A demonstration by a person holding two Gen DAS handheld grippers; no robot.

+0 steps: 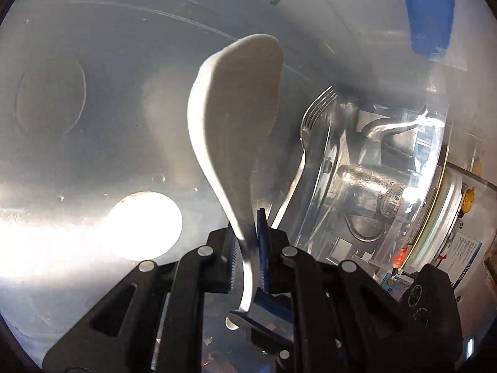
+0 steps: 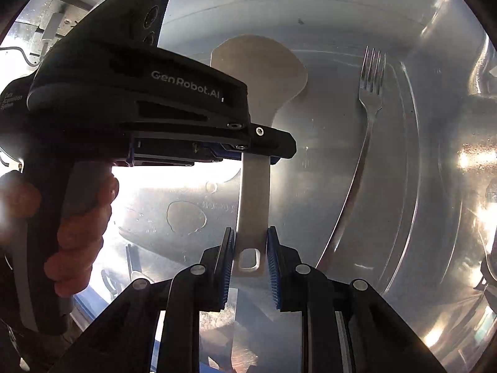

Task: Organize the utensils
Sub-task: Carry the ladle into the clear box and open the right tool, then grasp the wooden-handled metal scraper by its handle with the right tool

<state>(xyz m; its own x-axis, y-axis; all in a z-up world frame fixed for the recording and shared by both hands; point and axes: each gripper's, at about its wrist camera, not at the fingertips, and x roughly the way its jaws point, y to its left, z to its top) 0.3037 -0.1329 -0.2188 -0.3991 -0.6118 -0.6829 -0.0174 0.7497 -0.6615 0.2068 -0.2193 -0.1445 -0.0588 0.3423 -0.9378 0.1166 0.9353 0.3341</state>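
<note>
Both grippers clamp the spatula (image 2: 257,71): left gripper (image 1: 248,242) mid-handle, right gripper (image 2: 250,248) at its end. Lowering it level beside the fork (image 2: 369,93) should avoid knocking it.

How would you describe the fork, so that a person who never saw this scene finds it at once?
Look into the shiny metal basin. Both grippers hold a pale flat spatula in the middle of it; the fork lies alone to the right of the spatula, near the curved wall. It is the only thin steel utensil with tines, and no fingers touch it.
</note>
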